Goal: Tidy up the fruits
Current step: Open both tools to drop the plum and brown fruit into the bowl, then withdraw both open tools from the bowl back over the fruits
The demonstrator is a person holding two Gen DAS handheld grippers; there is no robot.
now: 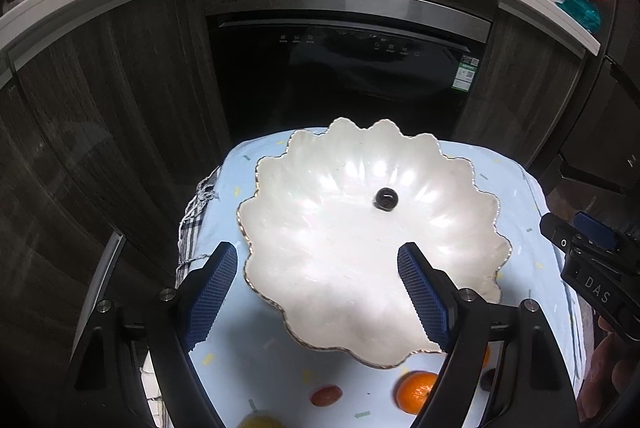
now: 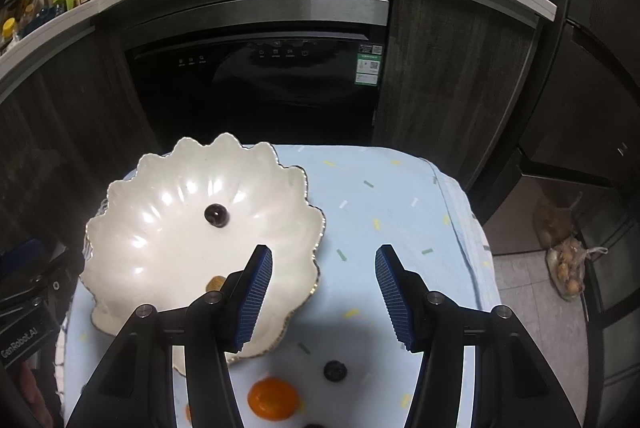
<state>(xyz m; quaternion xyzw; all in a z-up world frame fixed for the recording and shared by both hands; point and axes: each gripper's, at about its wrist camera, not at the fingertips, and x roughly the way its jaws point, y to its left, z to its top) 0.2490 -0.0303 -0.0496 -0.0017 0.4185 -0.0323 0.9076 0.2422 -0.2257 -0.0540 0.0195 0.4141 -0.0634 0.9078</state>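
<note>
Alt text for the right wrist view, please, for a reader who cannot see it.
The right claw hangs open and empty over a pale blue cloth, with a scalloped white dish to its left holding one dark round fruit. An orange and a dark berry lie on the cloth near the camera; a black oven stands behind.

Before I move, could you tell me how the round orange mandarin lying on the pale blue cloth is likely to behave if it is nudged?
The round orange mandarin will probably roll, being rounded and unsupported. The soft pale blue cloth may slow it.
</note>
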